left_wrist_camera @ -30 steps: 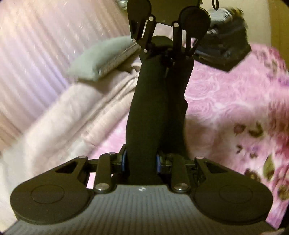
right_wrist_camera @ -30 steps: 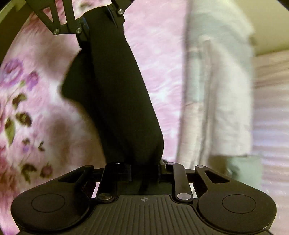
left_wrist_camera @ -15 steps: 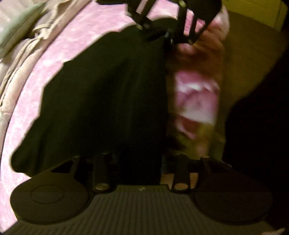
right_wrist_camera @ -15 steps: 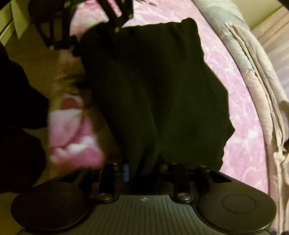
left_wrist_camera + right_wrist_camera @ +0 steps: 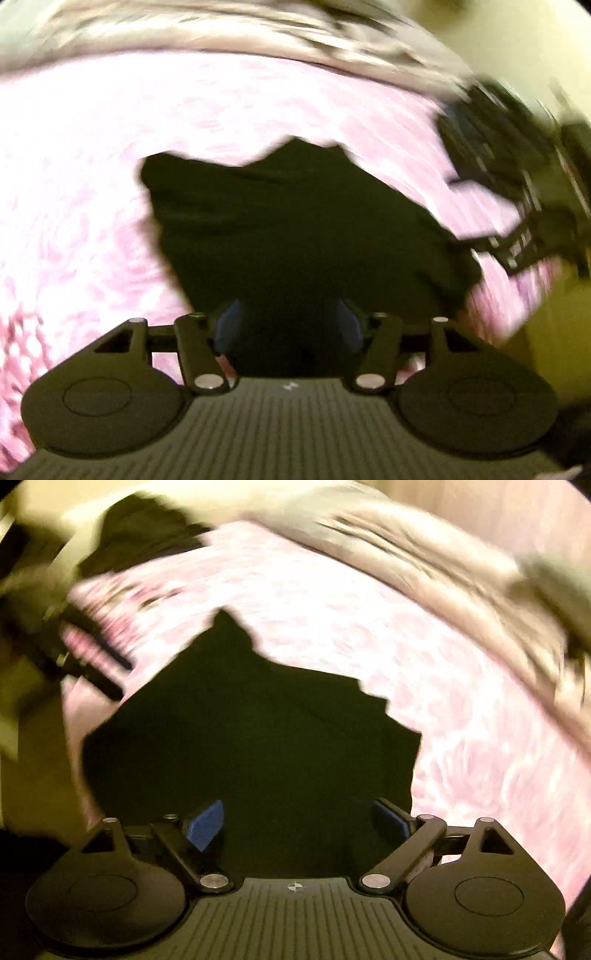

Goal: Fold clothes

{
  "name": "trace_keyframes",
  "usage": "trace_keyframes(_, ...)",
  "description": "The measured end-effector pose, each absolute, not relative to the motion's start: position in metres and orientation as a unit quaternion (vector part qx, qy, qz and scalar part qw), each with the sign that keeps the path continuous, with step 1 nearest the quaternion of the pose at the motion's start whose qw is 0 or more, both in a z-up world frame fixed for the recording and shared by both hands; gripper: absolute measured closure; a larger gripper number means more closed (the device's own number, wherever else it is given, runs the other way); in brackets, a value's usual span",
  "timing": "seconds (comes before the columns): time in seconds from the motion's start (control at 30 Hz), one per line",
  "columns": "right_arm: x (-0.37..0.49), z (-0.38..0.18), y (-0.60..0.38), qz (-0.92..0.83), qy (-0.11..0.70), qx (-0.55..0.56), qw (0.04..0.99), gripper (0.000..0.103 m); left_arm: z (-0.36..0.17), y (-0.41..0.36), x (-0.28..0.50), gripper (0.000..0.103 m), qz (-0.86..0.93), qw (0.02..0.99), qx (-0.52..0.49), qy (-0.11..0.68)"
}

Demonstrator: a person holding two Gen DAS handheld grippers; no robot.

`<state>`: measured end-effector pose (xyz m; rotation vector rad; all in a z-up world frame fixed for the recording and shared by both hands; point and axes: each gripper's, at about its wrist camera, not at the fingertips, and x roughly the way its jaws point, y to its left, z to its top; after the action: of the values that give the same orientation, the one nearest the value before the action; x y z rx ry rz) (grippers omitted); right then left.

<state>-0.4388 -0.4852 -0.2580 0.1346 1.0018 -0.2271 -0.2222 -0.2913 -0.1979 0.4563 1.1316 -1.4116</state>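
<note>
While my left gripper (image 5: 288, 328) and right gripper (image 5: 295, 823) were both opening, jaws apart, the black garment (image 5: 295, 229) lay between them on the pink bedspread (image 5: 92, 166). I judged it laid down but rumpled, folding unfinished.

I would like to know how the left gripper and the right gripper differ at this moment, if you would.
The right gripper stands wider than the left gripper. Its blue pads show plainly; the left's are dim. Both have opening jaws and the black garment between them, lying on the pink bedspread.

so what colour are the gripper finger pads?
Blue. Clearest in the right wrist view, on the right gripper, whose pads stand apart, opening, over the black garment.
</note>
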Motion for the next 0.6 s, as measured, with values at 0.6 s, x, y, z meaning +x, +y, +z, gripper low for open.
trace_keyframes(0.6,-0.336,-0.313,-0.602,-0.063,0.473,0.086,0.874,0.013,-0.241,-0.34,-0.178,0.082,-0.598,0.615,0.155,0.491)
